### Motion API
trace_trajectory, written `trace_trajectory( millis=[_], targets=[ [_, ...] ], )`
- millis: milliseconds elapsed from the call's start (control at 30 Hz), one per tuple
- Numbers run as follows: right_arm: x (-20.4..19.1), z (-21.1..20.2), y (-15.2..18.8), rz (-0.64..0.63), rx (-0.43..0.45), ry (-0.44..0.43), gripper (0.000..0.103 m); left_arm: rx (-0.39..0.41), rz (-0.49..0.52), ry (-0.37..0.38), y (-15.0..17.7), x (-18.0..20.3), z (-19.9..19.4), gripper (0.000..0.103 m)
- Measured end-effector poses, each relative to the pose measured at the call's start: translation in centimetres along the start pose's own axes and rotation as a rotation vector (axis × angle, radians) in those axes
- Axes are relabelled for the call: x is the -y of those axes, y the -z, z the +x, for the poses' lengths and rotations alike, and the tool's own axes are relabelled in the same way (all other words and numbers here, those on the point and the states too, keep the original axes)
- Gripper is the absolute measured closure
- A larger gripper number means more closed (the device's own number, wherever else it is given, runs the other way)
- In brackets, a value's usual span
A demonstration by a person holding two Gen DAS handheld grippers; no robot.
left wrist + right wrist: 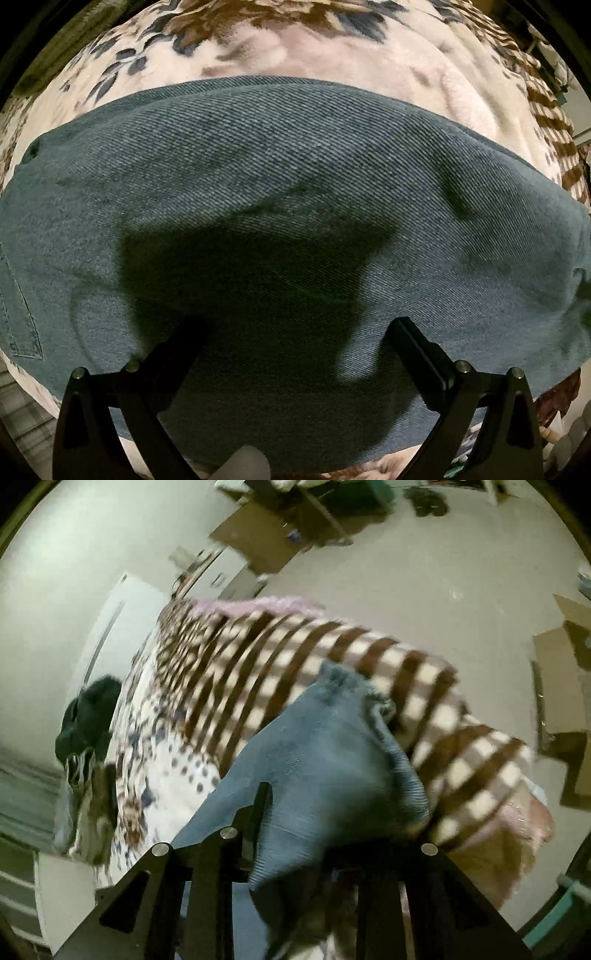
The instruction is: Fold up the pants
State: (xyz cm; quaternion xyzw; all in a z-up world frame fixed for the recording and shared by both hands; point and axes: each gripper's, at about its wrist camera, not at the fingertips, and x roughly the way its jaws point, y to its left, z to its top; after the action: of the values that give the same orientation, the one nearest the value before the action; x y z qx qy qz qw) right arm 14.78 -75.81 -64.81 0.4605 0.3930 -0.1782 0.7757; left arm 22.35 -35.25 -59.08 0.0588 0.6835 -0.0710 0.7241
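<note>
blue denim pants point(295, 177) spread on bed, leg end point(317, 746) lifted.

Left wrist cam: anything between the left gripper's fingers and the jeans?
Nothing. In the left wrist view the left gripper stands open over the jeans, only its shadow on the bare denim between the fingers.

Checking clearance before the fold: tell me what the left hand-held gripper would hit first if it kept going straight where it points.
The denim pants, spread on the patterned blanket, directly under the open left hand-held gripper.

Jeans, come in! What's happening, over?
Left gripper open, pointing down at the jeans. Right gripper shut on a lifted denim end. Blanket underneath, nothing in the way.
</note>
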Motion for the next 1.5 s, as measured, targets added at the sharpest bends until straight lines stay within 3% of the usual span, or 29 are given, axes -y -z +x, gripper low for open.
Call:
trace_trajectory(
  millis=[100, 167, 200, 367, 567, 700, 933, 1067, 1267, 1300, 1367, 1400, 1433, 1500],
  targets=[
    [3.0, 3.1, -0.4, 0.144, -0.086, 0.030, 0.074, 0.007, -0.008, -0.007, 0.1, 0.0, 0.1, 0.000],
    [4.1, 2.7, -0.5, 0.219, -0.058, 0.010, 0.092, 0.010, -0.004, 0.000, 0.3, -0.1, -0.1, 0.000],
    [3.5, 1.7, -0.5, 0.206, -0.031, 0.006, 0.094, 0.007, -0.003, 0.017, 0.3, -0.3, -0.3, 0.000],
    [-4.0, -4.7, 0.8, -0.005, 0.094, -0.013, 0.096, 0.035, -0.134, 0.158, 1.5, -4.4, -3.5, 0.000],
    [-15.8, -9.8, 4.9, -0.326, 0.117, -0.063, 0.096, 0.125, -0.236, 0.196, 3.9, -12.2, -8.8, 0.000],
    [-23.4, -9.5, 10.7, -0.483, 0.072, -0.118, 0.096, 0.161, -0.295, 0.199, 5.3, -18.8, -11.6, 0.000],
    [-34.7, 0.1, 26.3, -0.729, -0.133, -0.144, 0.097, 0.189, -0.389, 0.111, 8.9, -32.0, -13.0, 0.000],
    [-37.4, 7.6, 36.6, -0.874, -0.291, -0.093, 0.096, 0.188, -0.434, 0.060, 10.6, -38.0, -12.0, 0.000],
    [-37.9, 12.5, 42.7, -0.961, -0.378, -0.065, 0.096, 0.211, -0.480, 0.057, 12.2, -43.0, -11.3, 0.000],
    [-38.3, 12.8, 43.6, -0.984, -0.403, -0.061, 0.088, 0.213, -0.478, 0.063, 12.1, -43.3, -11.1, 0.000],
    [-39.2, 13.5, 44.8, -1.002, -0.470, -0.044, 0.063, 0.213, -0.470, 0.075, 11.6, -43.5, -10.8, 0.000],
    [-39.1, 13.8, 45.2, -0.984, -0.534, -0.067, 0.042, 0.213, -0.470, 0.088, 11.1, -43.6, -10.8, 0.000],
    [-39.1, 13.7, 45.4, -0.959, -0.595, -0.099, 0.029, 0.221, -0.474, 0.116, 10.8, -43.7, -10.9, 0.000],
    [-38.4, 12.3, 44.8, -0.926, -0.639, -0.139, 0.028, 0.237, -0.473, 0.146, 10.1, -43.6, -11.3, 0.000]
  ],
)
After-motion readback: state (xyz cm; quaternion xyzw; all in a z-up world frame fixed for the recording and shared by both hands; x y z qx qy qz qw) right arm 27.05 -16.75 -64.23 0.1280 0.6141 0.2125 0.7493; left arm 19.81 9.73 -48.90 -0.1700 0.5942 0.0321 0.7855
